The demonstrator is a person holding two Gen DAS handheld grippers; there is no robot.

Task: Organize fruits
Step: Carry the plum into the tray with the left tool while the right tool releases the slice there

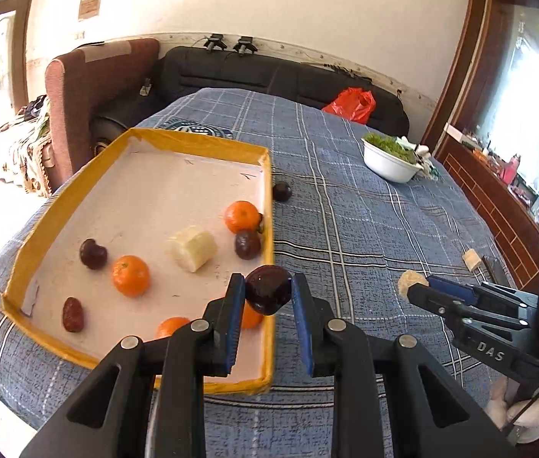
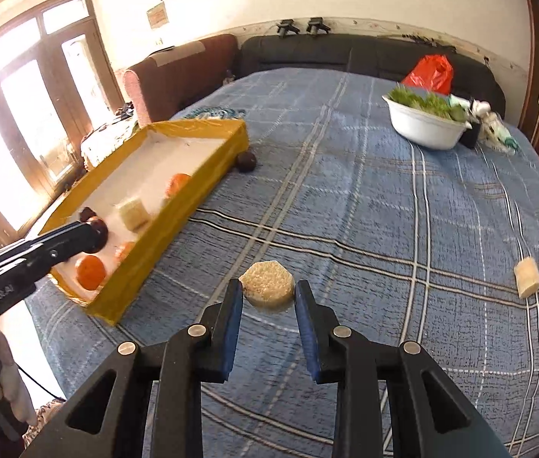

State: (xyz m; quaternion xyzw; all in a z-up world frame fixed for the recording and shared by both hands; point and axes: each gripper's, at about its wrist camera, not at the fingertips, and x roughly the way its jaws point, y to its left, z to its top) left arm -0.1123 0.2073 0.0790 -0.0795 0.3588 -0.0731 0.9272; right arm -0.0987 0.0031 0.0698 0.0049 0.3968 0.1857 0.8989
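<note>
My black tongs have blue pads point(image 1: 233, 305). Yellow-rimmed white tray point(image 1: 78, 187), orange mandarins point(image 1: 131, 275), dark plum point(image 1: 268, 289), blue plaid cloth point(image 1: 346, 229).

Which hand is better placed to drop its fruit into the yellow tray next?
Left. The left gripper holds a dark fruit right over the yellow tray's near corner, while the right gripper holds its pale chunk over the cloth, off to the tray's side.

A white bowl point(image 2: 424, 126) of greens is sitting near the bed's far right corner, a red bag point(image 2: 430, 69) is lying on the black sofa point(image 2: 307, 53) beyond it.
</note>
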